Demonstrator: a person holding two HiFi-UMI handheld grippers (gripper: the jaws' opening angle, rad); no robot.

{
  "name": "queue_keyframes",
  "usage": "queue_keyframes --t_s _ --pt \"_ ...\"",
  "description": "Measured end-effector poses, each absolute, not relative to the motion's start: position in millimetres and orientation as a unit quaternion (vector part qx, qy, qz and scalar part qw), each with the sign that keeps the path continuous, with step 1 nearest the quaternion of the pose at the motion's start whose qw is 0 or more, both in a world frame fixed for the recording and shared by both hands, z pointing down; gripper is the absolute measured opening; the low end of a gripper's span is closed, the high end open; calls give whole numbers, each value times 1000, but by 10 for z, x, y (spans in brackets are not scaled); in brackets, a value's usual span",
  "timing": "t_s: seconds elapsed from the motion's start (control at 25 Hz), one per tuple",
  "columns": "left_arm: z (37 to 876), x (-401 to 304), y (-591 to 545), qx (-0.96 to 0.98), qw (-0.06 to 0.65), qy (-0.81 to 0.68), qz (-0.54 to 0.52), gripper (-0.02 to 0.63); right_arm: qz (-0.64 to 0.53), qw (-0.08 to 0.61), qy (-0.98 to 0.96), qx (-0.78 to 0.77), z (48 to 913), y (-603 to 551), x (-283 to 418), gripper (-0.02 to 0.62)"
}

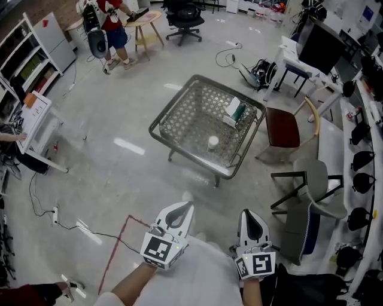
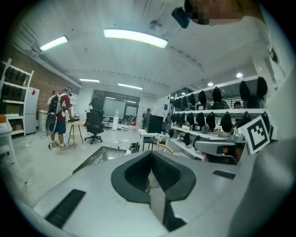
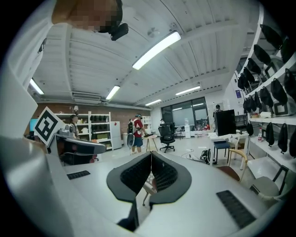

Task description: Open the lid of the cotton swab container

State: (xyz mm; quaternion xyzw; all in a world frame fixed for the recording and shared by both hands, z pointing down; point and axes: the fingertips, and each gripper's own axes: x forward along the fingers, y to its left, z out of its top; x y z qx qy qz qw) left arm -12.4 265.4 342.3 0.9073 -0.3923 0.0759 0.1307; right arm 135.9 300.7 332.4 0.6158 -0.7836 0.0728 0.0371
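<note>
2 empty, pressed together: left tool [image 1: 187,207], right tool [image 1: 248,213]; cotton swab container [image 1: 213,142] on mesh table [image 1: 190,113], well apart.

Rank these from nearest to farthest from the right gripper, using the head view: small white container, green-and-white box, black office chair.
From the right gripper:
1. the small white container, near the table's middle
2. the green-and-white box, toward its far right edge
3. the black office chair, on the floor far beyond

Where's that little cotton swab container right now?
In the head view, the swab container stands near the middle of the mesh table, just on the near side of the green-and-white box.
</note>
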Motion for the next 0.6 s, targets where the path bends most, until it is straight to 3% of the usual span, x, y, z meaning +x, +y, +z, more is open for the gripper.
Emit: queue_keyframes --t_s 0.6 --pt "3384 0 587 924 123 -354 74 5 60 44 -757 649 3194 1042 1544 0"
